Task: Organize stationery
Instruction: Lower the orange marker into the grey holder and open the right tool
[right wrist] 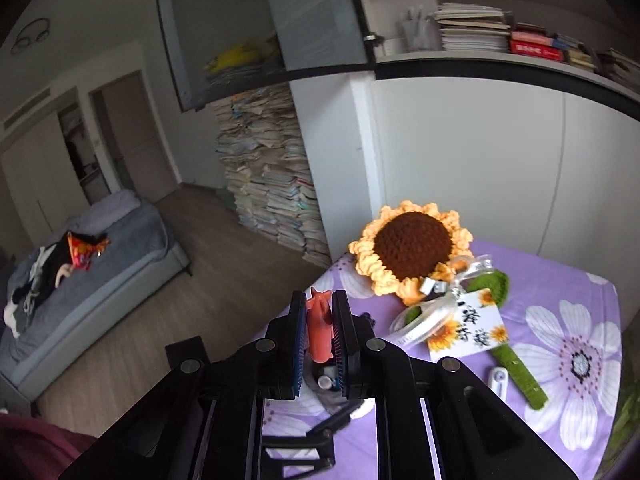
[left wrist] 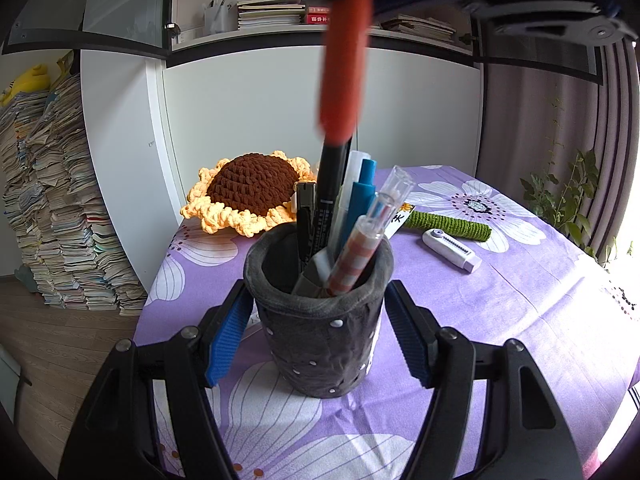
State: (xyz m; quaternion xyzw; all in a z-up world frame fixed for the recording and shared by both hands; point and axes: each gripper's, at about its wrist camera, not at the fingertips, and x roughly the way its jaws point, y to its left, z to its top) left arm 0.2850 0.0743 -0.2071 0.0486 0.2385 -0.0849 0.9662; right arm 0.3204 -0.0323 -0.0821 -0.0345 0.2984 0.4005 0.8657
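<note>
Two fisheye views from hand-held claws over a worktop (left wrist: 520, 320) w/ a purple flowered cloth.

Left claw (left wrist: 316, 320): its blue pads sit on either side of a grey fabric pen cup (left wrist: 320, 320), clamped on it and holding it upright near the worktop's front edge. The cup already holds several pens and markers, standing on end and leaning slightly right.

Right claw (right wrist: 320, 336): closed on an orange-capped marker (left wrist: 344, 64). In the left view it comes in from the top, blurred, orange end up in the claw, black barrel pointing down. The marker's long axis is near vertical, tilted a little, and its lower tip sits at or just above the tops of the pens already in the cup, towards the cup's back rim. Can't tell if the tip is inside the mouth yet.

Key relation: the cup lies straight below the right claw; the marker is roughly in line w/ the opening. The next move prob. calls for lowering it along its own axis into the gap left of the other pens.

Still loose on the worktop, well right of the cup: a white correction-tape dispenser (left wrist: 452, 250). Behind the cup: a crochet sunflower (left wrist: 248, 196) w/ a gift card.
</note>
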